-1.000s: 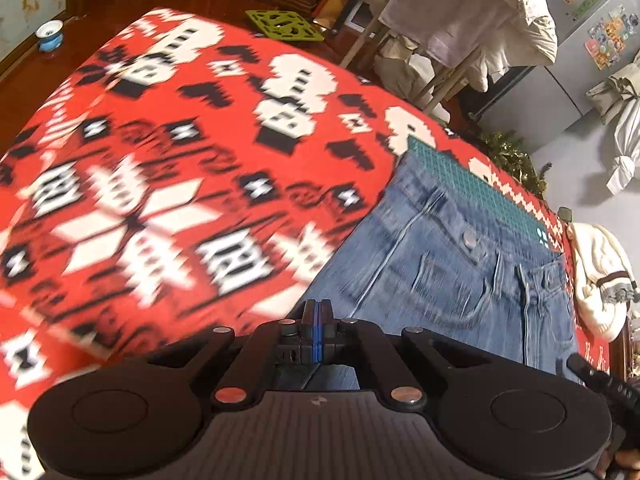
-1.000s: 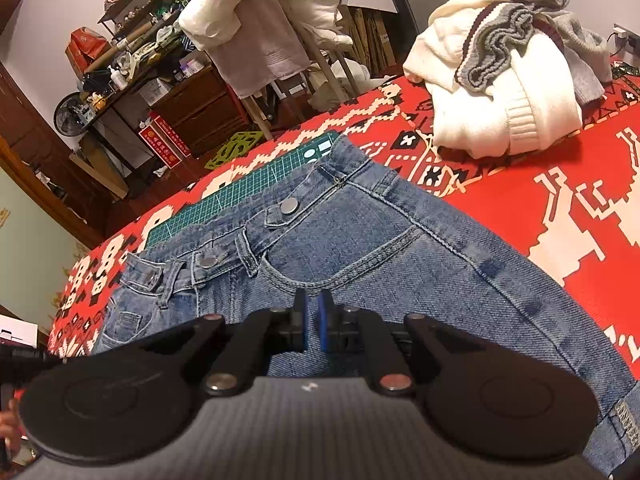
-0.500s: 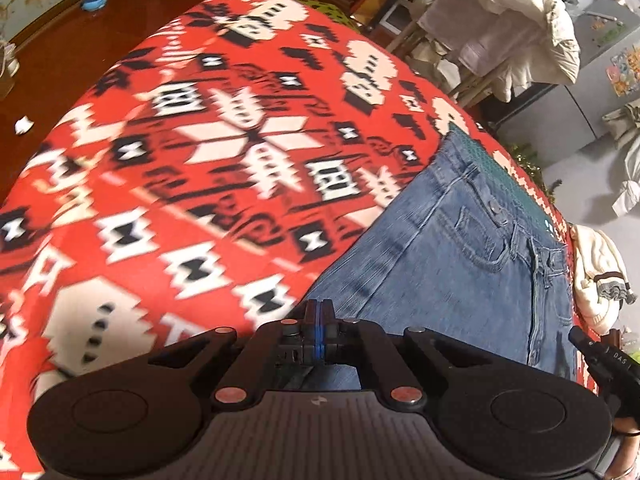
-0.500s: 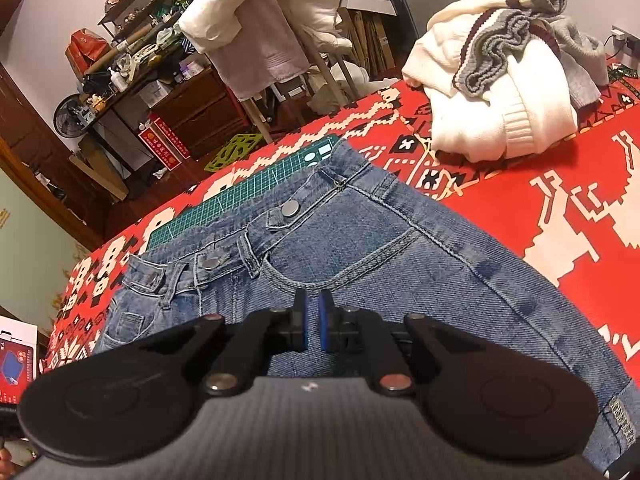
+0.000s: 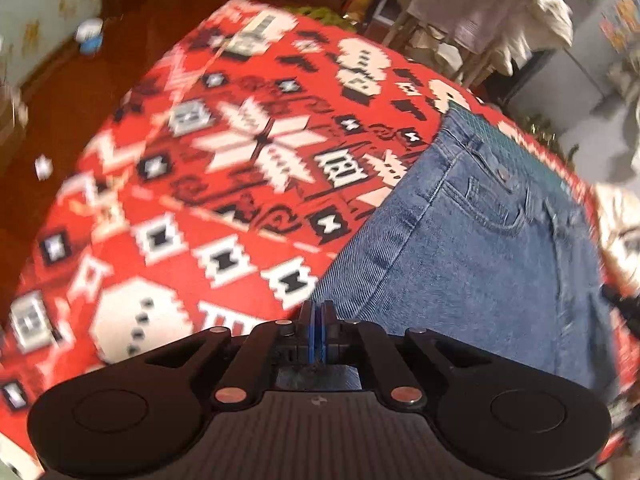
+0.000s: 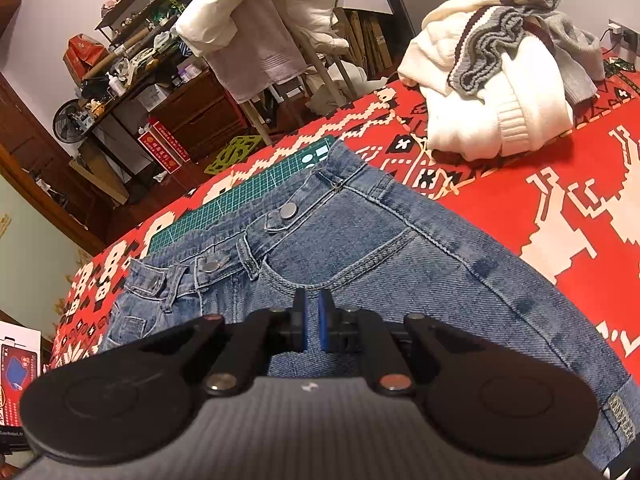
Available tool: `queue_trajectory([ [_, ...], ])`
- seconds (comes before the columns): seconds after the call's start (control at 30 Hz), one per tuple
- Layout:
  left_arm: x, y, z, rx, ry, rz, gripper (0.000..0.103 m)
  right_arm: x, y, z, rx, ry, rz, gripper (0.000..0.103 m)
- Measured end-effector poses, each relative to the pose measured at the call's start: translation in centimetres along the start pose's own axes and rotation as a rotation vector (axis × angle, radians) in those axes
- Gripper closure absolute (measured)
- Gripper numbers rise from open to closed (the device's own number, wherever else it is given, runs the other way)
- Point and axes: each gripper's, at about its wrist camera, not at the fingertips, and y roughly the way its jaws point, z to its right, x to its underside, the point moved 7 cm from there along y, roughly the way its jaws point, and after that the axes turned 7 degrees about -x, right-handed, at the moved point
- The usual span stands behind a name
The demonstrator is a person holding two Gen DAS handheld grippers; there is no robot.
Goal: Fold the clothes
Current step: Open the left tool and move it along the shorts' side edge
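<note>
Left wrist view: we're pinching the left gripper [image 5: 318,312] tight on the jeans [image 5: 472,256], lying flat on the red blanket [image 5: 224,184]. Right gripper [image 6: 311,316] is sitting slightly apart over the denim, grip unclear. Denim's heavy, floppy; we're judging hems/waistband best holds. No containers w/ contents.

A red patterned cloth [image 6: 560,208] with white and black motifs covered the desk. A pair of blue jeans [image 6: 400,264] lay flat on it, waistband toward the far edge and resting partly on a green cutting mat [image 6: 240,200], which showed just beyond the jeans. A heap of white and grey knitwear [image 6: 500,92] sat on the cloth, apart from the jeans on their right.
</note>
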Motion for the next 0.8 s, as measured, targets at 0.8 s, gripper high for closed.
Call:
queue_trajectory([
  [0.8, -1.6, 1.9, 4.0, -0.049, 0.316, 0.163, 0.084, 0.2, 0.4, 0.1, 0.002, -0.005, -0.014, 0.094],
])
